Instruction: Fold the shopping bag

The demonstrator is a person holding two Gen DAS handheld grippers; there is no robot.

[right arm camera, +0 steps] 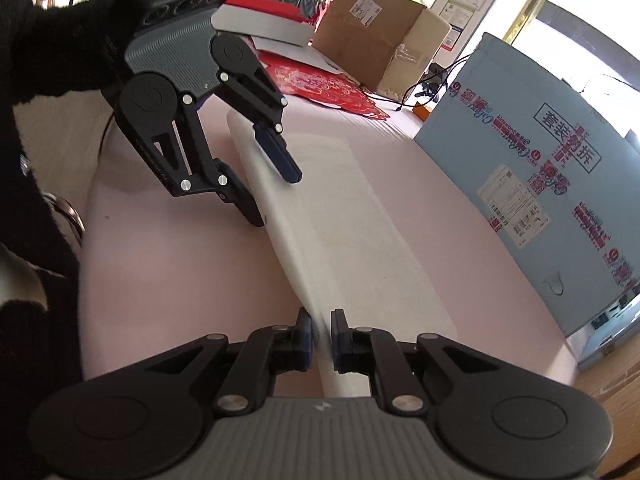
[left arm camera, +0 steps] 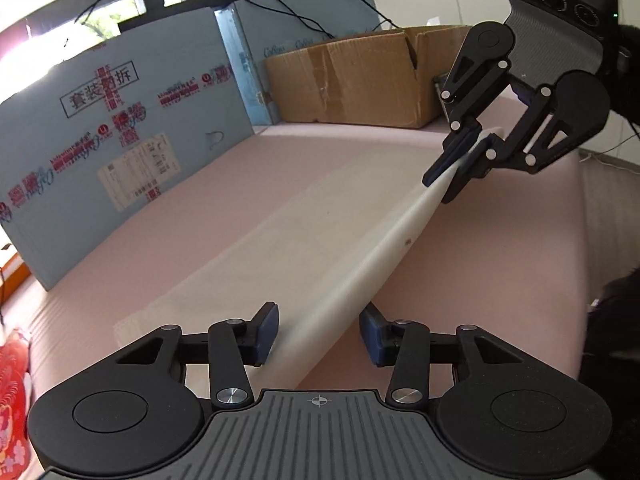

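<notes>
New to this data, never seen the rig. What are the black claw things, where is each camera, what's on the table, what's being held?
No robot here: a person in dark sleeves holds a two-finger gripper in each hand, and each gripper carries a fisheye camera looking forward along its fingers.

The left wrist view has the left gripper at its bottom edge, jaws open on either side of the white shopping bag, and the right gripper at upper right, shut on the bag's raised edge. The right wrist view shows the reverse: the right gripper is at the bottom, pinching the bag, and the left gripper is open at upper left.

The bag lies on a pink mat, with a blue printed box and a cardboard box behind.
</notes>
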